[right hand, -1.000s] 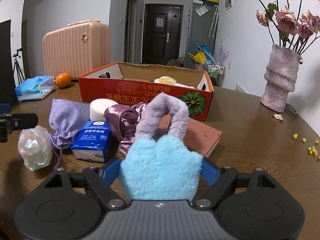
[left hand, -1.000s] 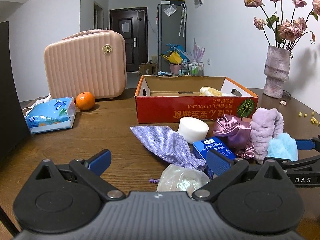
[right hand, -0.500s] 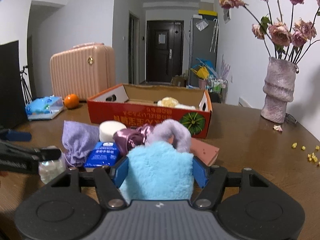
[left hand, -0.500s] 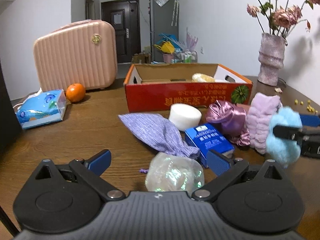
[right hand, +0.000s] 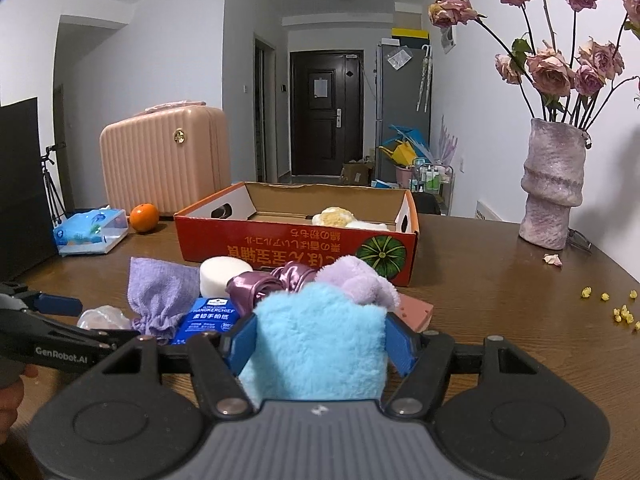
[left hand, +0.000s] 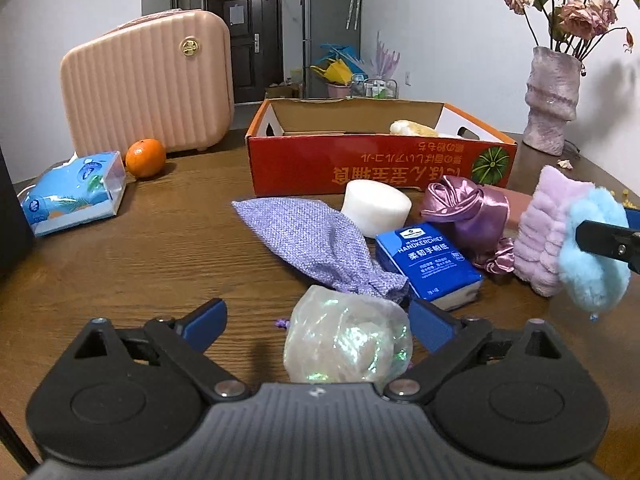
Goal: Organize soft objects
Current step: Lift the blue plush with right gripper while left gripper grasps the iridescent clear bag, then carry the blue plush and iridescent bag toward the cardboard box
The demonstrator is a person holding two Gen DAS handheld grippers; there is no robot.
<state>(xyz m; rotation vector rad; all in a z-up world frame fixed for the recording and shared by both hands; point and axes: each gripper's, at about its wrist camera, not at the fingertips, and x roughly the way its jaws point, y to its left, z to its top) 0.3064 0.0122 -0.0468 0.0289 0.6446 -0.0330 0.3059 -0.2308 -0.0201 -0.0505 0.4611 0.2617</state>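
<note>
My right gripper [right hand: 320, 340] is shut on a fluffy light-blue plush [right hand: 320, 344] and holds it above the table; the plush also shows in the left wrist view [left hand: 592, 248]. My left gripper [left hand: 318, 318] is open, its jaws on either side of an iridescent crinkly ball [left hand: 348, 340] on the table. Beyond lie a lilac drawstring pouch [left hand: 316, 244], a blue handkerchief pack [left hand: 428, 260], a white round sponge [left hand: 376, 208], a purple satin scrunchie [left hand: 468, 204] and a lilac fuzzy headband [left hand: 544, 228]. The red cardboard box [right hand: 296, 248] holds a yellow-white soft item [right hand: 336, 216].
A pink ribbed case [left hand: 152, 88], an orange [left hand: 146, 152] and a tissue pack [left hand: 72, 192] stand at the back left. A vase of dried roses [right hand: 554, 192] stands at the right, with yellow crumbs [right hand: 620, 312] near it. A pink flat sponge [right hand: 416, 312] lies before the box.
The right gripper has risen with the blue plush, lifting it off the table. The left gripper has drawn in around the iridescent ball, still open.
</note>
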